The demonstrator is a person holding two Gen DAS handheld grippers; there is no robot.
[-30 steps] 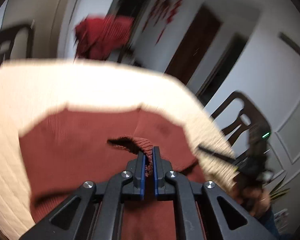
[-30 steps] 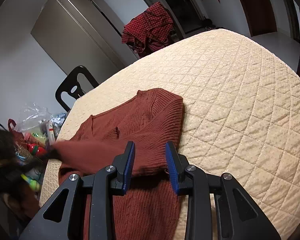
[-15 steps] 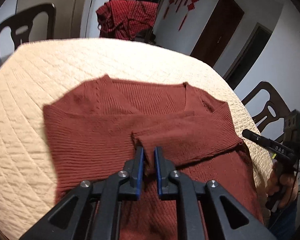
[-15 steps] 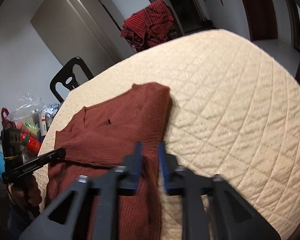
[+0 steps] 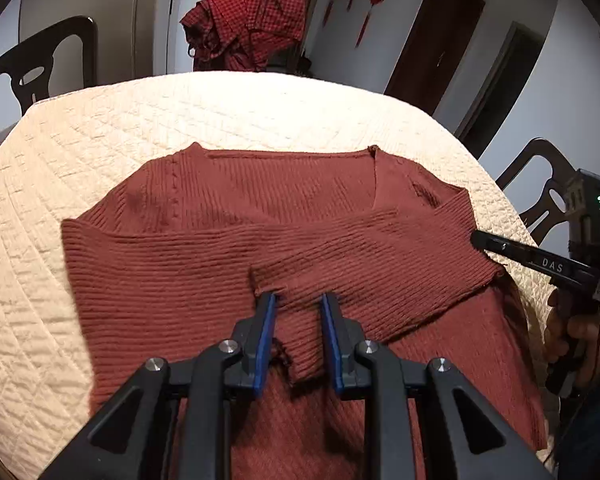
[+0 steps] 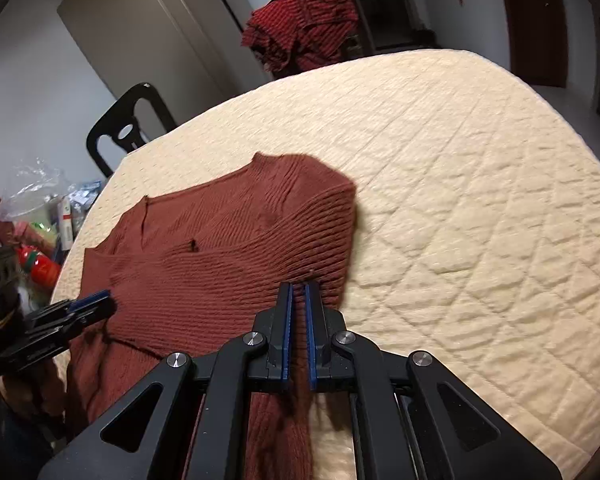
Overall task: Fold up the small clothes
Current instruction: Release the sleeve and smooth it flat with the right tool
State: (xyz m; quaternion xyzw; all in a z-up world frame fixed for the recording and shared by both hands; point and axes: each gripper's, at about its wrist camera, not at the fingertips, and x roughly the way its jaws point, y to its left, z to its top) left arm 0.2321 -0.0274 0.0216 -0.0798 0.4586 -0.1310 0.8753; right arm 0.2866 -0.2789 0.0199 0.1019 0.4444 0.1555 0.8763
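A rust-red ribbed sweater [image 5: 180, 272] lies flat on the cream quilted table [image 5: 80, 140]. One sleeve [image 5: 360, 264] is folded across its body. My left gripper [image 5: 298, 304] hovers low over the sleeve's cuff. Its jaws are opening, with the cuff lying loose between the blue pads. In the right wrist view the left gripper [image 6: 96, 306] shows at the sweater's [image 6: 220, 256] left side. My right gripper [image 6: 298, 292] is shut, pinching the sweater's right edge near the folded shoulder. In the left wrist view the right gripper [image 5: 478, 240] touches that same edge, with a hand behind it.
A red checked cloth [image 5: 244, 28] hangs over a chair beyond the table's far edge. Dark chairs [image 5: 40, 64] [image 5: 540, 184] stand at the left and right. A bag of bottles and packets [image 6: 40, 216] sits off the table's left side. Bare quilt [image 6: 460, 160] stretches right of the sweater.
My left gripper brought the sleeve down across the sweater's body and its jaws parted. My right gripper's jaws closed on the sweater's right edge.
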